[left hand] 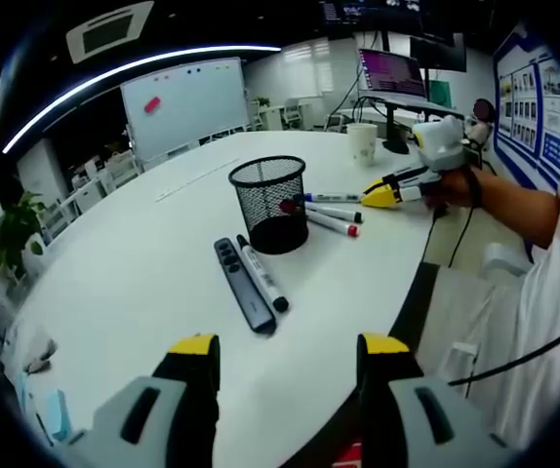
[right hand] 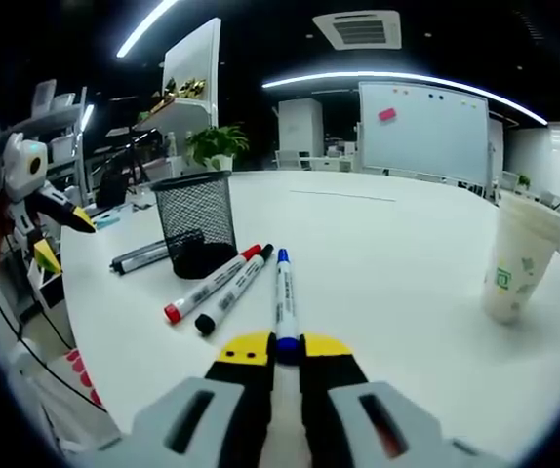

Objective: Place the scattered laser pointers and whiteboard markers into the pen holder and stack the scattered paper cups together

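On smooth white table (right hand: 407, 253), right tool (right hand: 276, 348) clamps slim blue marker (right hand: 283, 292); left tool (left hand: 280, 343) apart near black mesh holder (left hand: 269, 204).

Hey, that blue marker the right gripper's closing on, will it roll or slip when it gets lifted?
The blue marker looks round and smooth, so it would probably roll on the table if nudged sideways. The right gripper pinches it only at its capped end, so it may droop or pivot. It looks rigid and light.

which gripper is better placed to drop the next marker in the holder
Right. The right gripper is already closed around the blue marker, near the pen holder. The left gripper is open and holds nothing.
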